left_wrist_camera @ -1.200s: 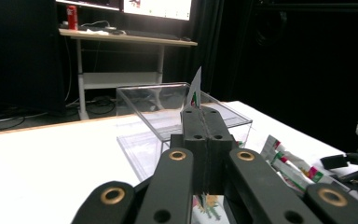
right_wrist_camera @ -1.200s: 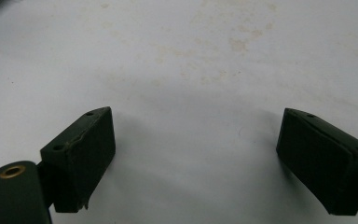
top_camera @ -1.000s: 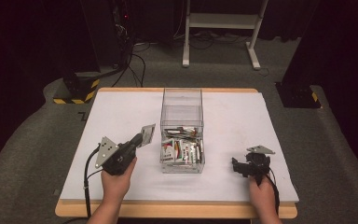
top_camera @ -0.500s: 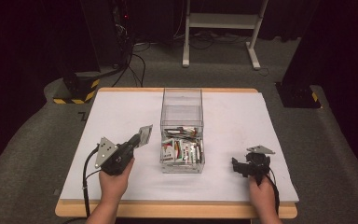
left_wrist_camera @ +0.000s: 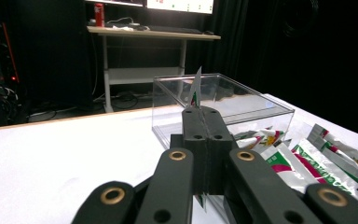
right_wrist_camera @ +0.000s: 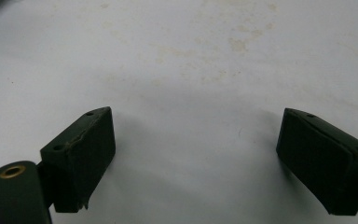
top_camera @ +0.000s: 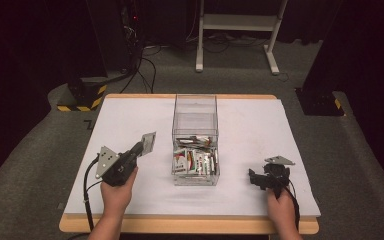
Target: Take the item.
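Note:
My left gripper [top_camera: 139, 148] is shut on a thin silvery packet [top_camera: 149, 141], held edge-up just left of the clear plastic box [top_camera: 195, 111]. In the left gripper view the jaws [left_wrist_camera: 201, 113] are pressed together, and the packet [left_wrist_camera: 196, 87] sticks up from between them in front of the box [left_wrist_camera: 261, 105]. Several more packets [top_camera: 195, 162] lie in the near end of the box. My right gripper [top_camera: 256, 178] rests low over the white table to the right of the box. It [right_wrist_camera: 196, 154] stands open, with bare tabletop between its jaws.
The white tabletop [top_camera: 130, 120] has free room on both sides of the box. Loose packets [left_wrist_camera: 326, 154] lie at the right of the left gripper view. Behind the table stand a desk frame [top_camera: 235, 30] and black and yellow floor blocks [top_camera: 82, 97].
My left gripper with its packet has drifted slightly left, away from the box. The right gripper has kept still.

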`<state>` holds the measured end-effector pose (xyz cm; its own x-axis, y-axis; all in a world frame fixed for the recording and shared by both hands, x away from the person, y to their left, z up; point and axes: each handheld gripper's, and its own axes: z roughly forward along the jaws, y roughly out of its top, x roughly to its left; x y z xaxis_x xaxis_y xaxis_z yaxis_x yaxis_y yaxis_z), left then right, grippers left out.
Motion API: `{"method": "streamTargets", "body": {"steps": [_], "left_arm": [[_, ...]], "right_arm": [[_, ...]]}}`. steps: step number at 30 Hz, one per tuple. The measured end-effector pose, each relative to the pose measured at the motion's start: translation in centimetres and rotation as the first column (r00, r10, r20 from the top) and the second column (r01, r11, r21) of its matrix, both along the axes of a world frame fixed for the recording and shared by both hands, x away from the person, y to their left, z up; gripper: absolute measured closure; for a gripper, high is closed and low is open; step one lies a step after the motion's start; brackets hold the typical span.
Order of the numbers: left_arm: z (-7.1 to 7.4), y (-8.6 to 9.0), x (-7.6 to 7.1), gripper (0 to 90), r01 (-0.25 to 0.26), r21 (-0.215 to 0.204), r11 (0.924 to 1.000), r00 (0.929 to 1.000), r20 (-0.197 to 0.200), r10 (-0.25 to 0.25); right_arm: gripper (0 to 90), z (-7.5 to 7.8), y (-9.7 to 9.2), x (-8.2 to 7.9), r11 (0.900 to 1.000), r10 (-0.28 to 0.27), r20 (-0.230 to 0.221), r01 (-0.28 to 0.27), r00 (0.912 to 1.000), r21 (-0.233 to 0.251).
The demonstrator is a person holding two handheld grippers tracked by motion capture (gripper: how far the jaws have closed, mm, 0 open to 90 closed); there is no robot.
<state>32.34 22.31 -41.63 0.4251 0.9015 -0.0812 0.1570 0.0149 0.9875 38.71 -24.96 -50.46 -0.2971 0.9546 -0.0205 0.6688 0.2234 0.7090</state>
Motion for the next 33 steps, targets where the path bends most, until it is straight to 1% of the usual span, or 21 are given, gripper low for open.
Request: {"method": "streamTargets", "body": {"steps": [6, 19, 33], "left_arm": [[-0.1, 0.7, 0.1, 90.0, -0.018, -0.004, 0.9998, 0.9998, 0.002, 0.018], [-0.3, 2.4, 0.3, 90.0, -0.065, 0.001, 0.9979, 0.9979, 0.004, 0.065], [-0.9, 3.7, 0.9, 90.0, -0.100, 0.007, 0.9949, 0.9948, -0.015, 0.100]], "right_arm": [[11.3, 0.0, 0.0, 0.0, 1.0000, 0.000, 0.000, 0.000, 1.0000, 0.000], [11.3, 0.0, 0.0, 0.0, 1.0000, 0.001, 0.001, -0.001, 1.0000, 0.000], [11.3, 0.0, 0.0, 0.0, 1.0000, 0.001, 0.000, -0.001, 1.0000, 0.001]]}}
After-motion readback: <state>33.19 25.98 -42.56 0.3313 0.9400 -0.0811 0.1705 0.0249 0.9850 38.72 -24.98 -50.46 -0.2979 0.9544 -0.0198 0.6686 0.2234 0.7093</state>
